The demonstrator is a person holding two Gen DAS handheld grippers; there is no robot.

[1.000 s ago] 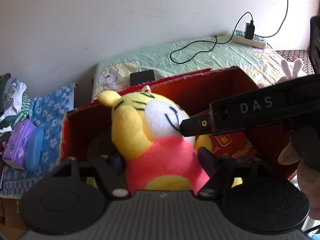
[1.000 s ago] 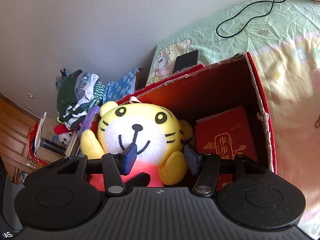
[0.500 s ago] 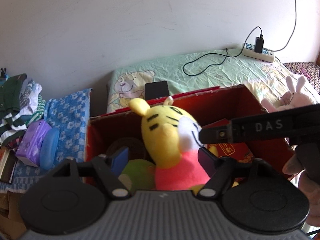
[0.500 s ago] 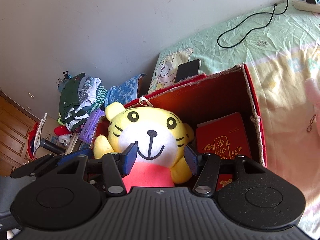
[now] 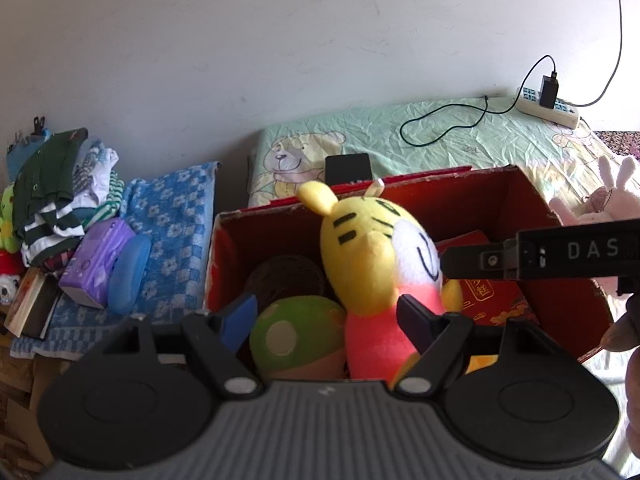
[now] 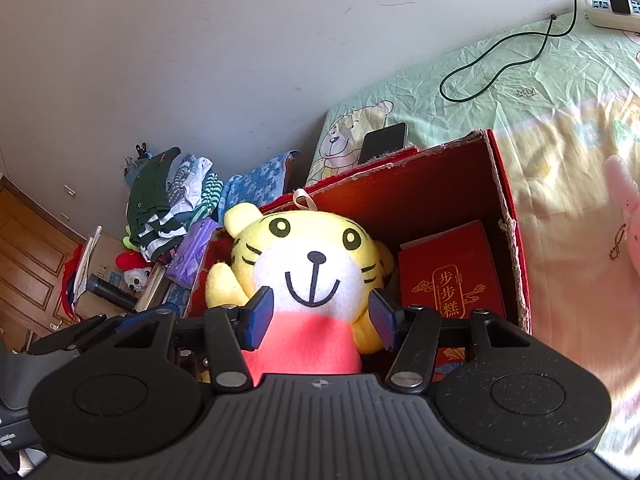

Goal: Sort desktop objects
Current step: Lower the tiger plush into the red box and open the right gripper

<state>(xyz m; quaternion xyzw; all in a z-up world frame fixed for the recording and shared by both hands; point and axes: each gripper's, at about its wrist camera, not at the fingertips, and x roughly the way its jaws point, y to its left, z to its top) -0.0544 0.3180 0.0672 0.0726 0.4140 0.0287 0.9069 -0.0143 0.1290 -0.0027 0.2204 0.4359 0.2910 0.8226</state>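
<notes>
A yellow tiger plush [image 6: 308, 268] in a pink shirt sits upright inside a red cardboard box [image 6: 508, 208]. My right gripper [image 6: 322, 316] is open, its blue pads on either side of the plush's body, apart from it. In the left wrist view the same tiger plush [image 5: 376, 264] stands in the box [image 5: 224, 248] beside a green mushroom plush [image 5: 296, 332]. My left gripper [image 5: 328, 320] is open in front of both toys and holds nothing. A red gift box [image 6: 452, 276] lies in the box to the tiger's right.
A black phone [image 5: 347, 168] and a power strip [image 5: 548, 108] with a cable lie on the green bedsheet. A pink rabbit plush [image 5: 600, 200] lies right of the box. A purple tissue pack [image 5: 96, 264], a blue lid and folded clothes [image 5: 52, 184] sit at the left.
Both grippers have pulled back and up from the box. The left gripper's jaws have come off the tiger plush and widened; the green mushroom plush has come into view.
</notes>
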